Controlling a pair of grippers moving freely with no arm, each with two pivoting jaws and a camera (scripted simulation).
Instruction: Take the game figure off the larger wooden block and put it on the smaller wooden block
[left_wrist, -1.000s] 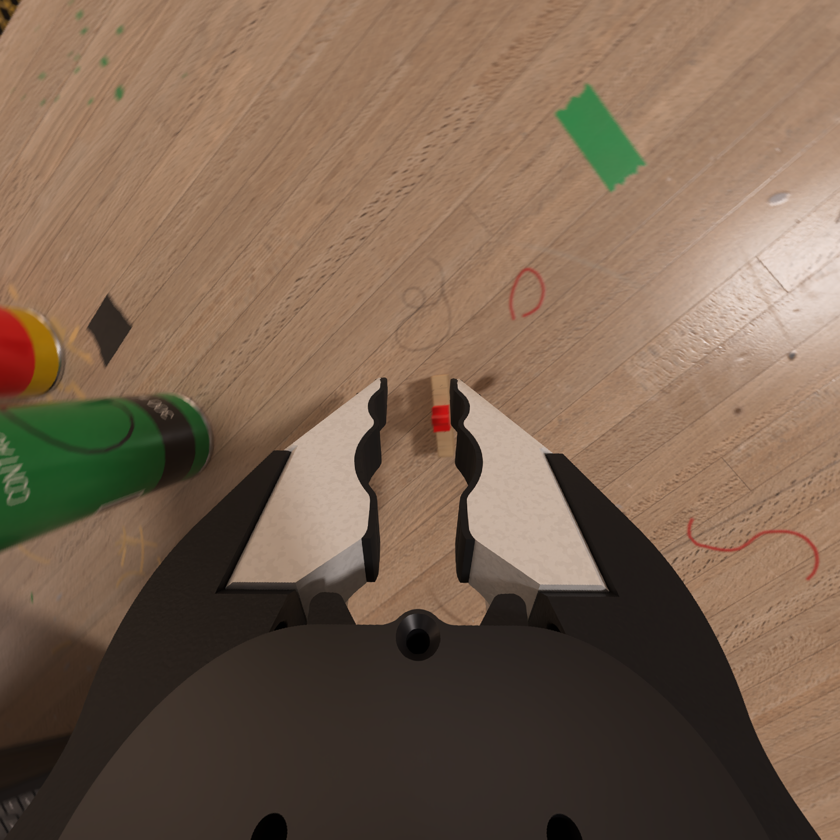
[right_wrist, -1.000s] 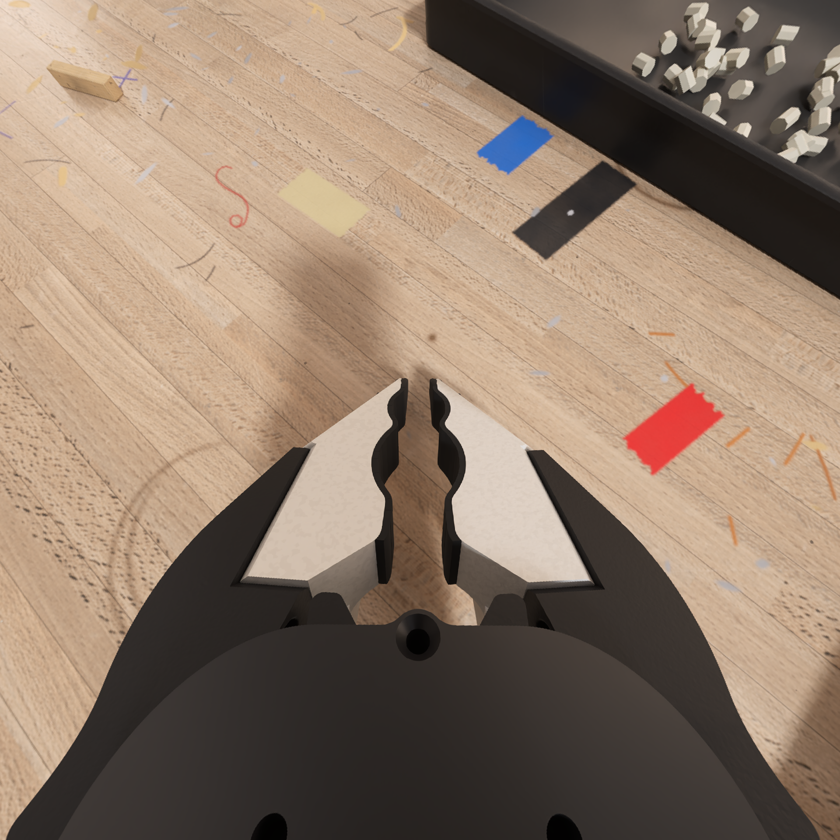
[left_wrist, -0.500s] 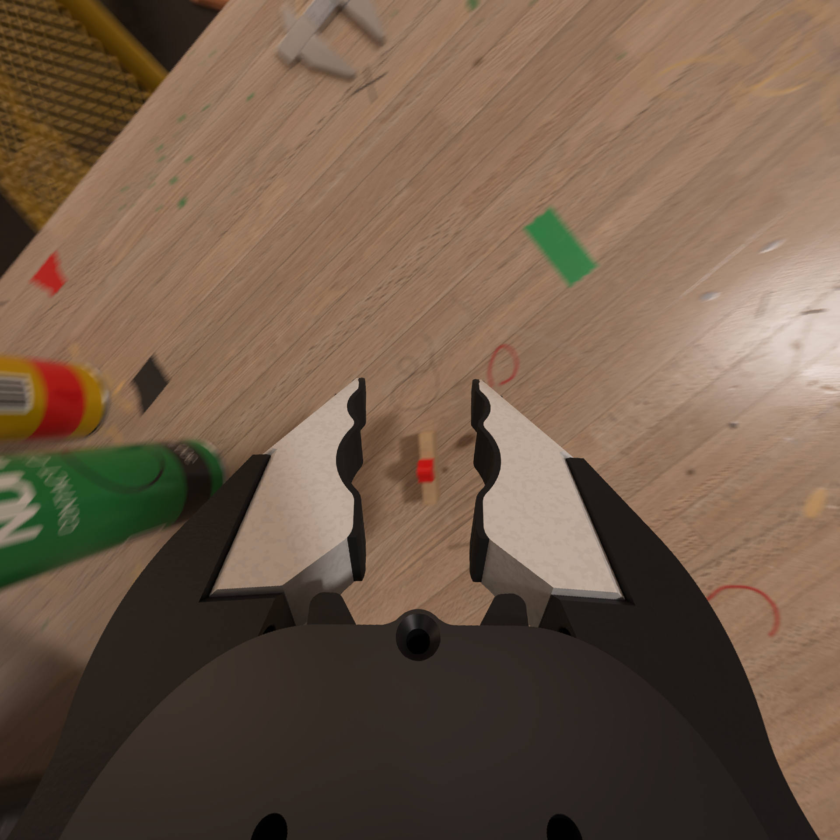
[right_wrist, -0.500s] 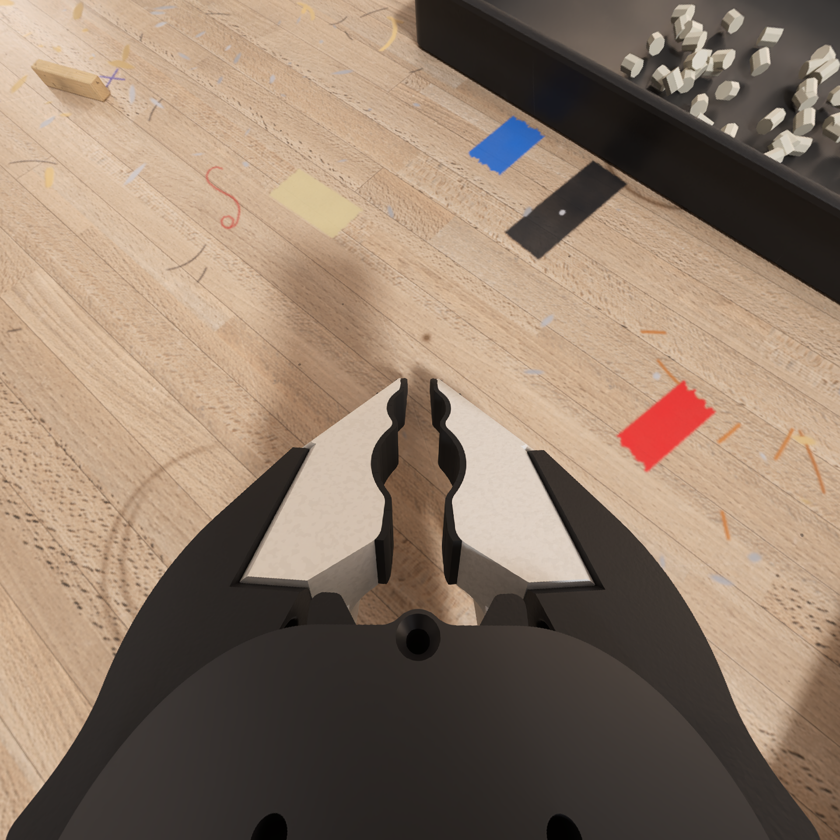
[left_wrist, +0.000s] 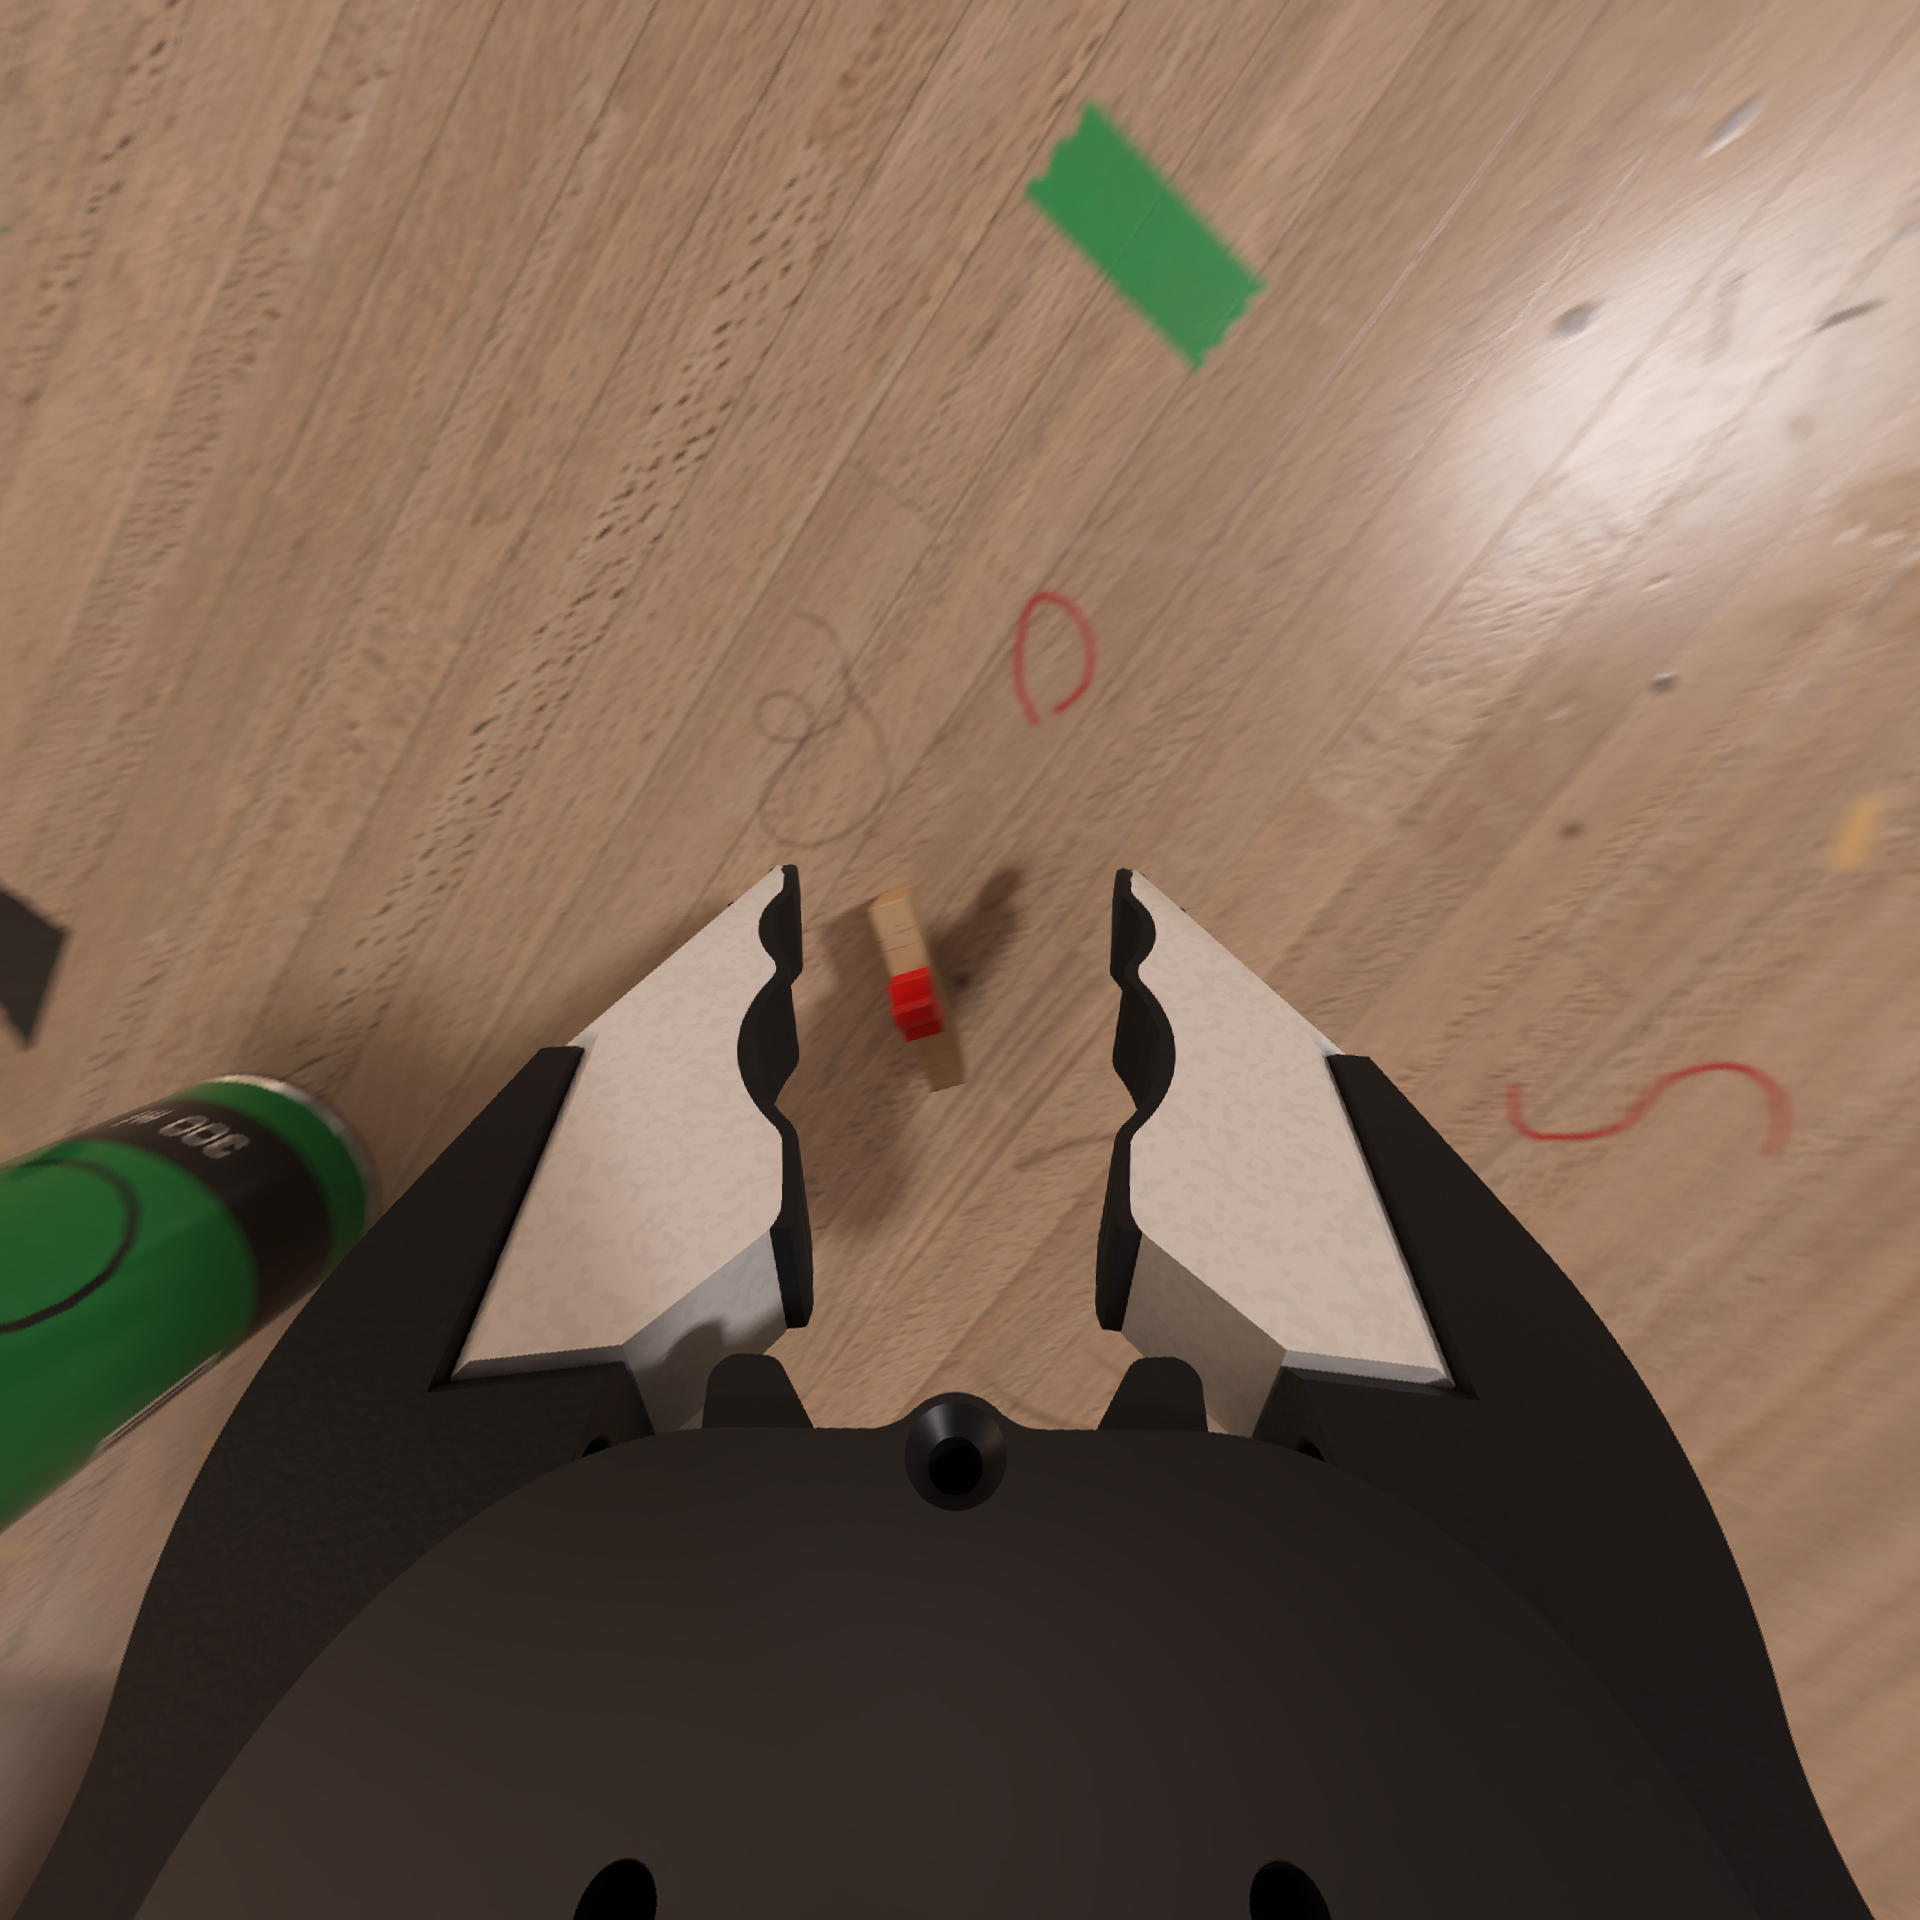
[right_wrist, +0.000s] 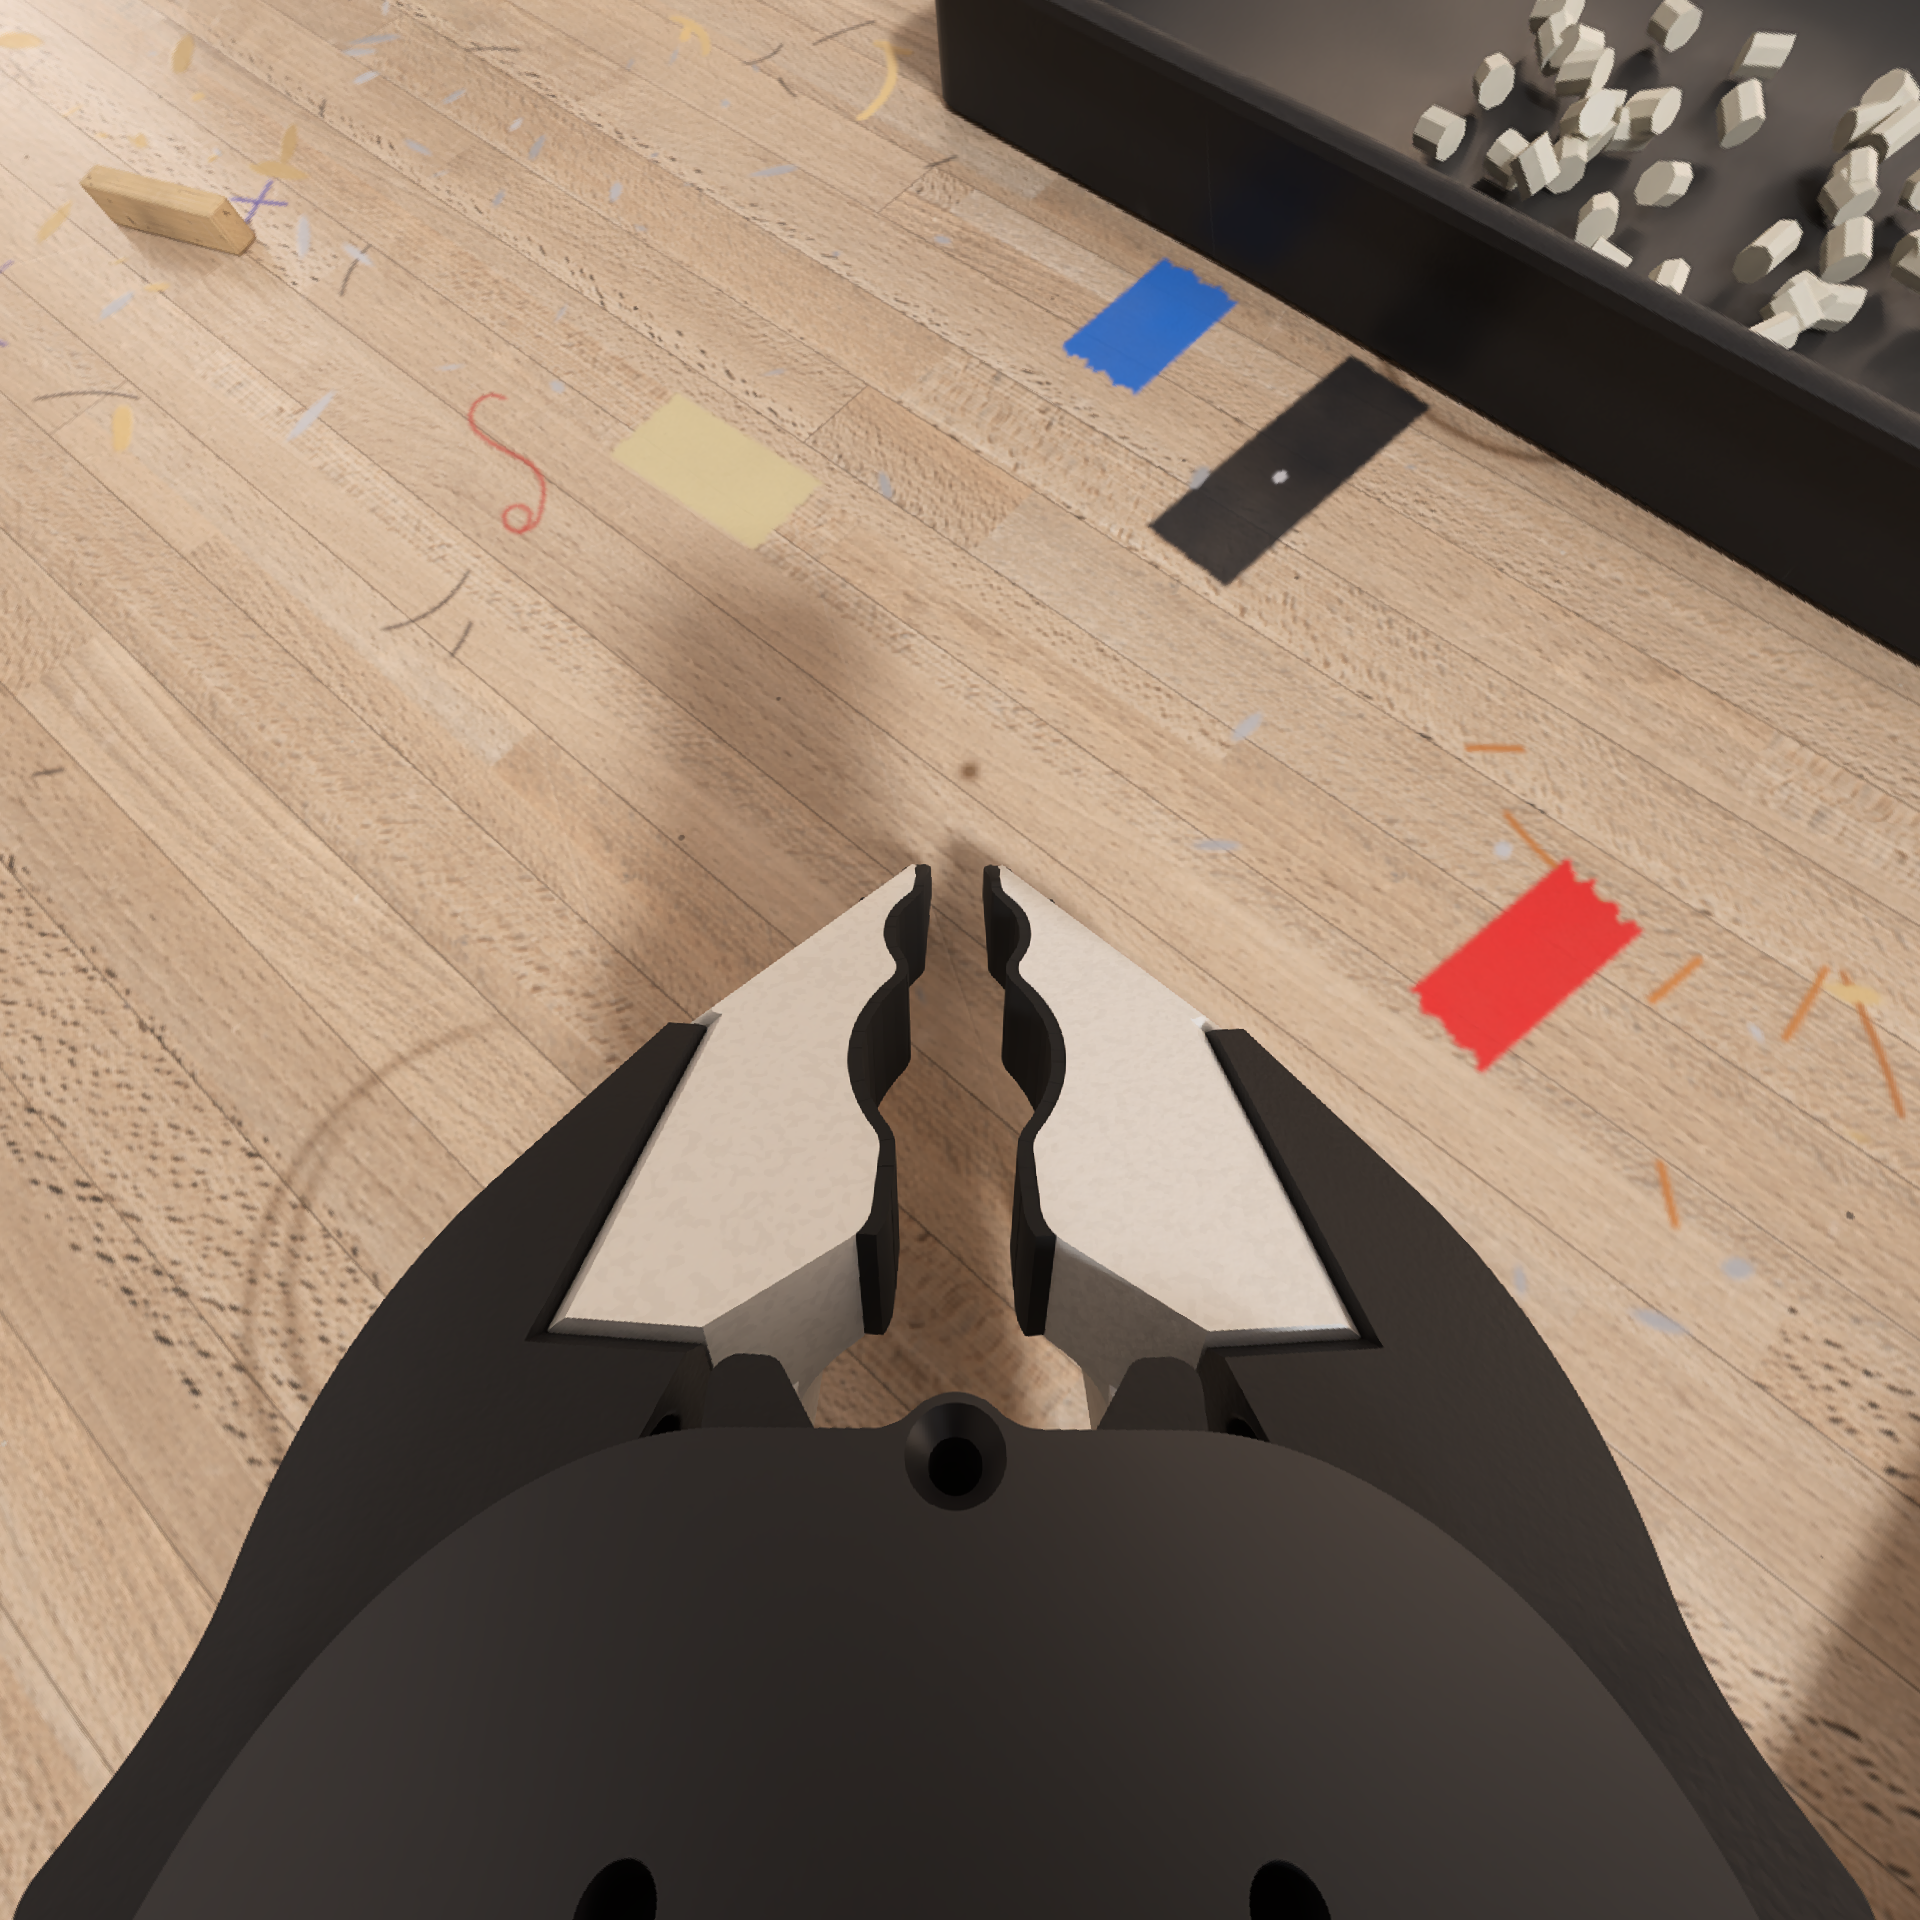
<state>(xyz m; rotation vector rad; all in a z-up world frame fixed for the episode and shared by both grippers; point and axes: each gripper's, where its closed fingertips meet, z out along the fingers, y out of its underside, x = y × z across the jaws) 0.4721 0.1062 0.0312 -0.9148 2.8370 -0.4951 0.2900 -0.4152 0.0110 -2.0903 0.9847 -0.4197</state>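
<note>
In the left wrist view a small red game figure (left_wrist: 915, 1004) sits on a thin light wooden block (left_wrist: 916, 982) lying on the wooden table. My left gripper (left_wrist: 954, 883) is open and empty, above the block, with the figure showing between its fingers, nearer the left one. In the right wrist view a second wooden block (right_wrist: 168, 211) lies at the far left with nothing on it. My right gripper (right_wrist: 956, 878) is shut and empty, hovering over bare table, far from that block.
A green can (left_wrist: 156, 1247) lies at the left in the left wrist view. Green tape (left_wrist: 1143, 234) is on the table farther out. A black tray (right_wrist: 1403, 239) of pale pieces stands at the right wrist view's top right. Blue (right_wrist: 1148, 324), black (right_wrist: 1288, 468), yellow (right_wrist: 714, 470) and red (right_wrist: 1527, 961) tape patches lie flat.
My left gripper has opened wider and dropped closer to the table; the figure and block now appear larger between its fingers. The right gripper has barely moved.
</note>
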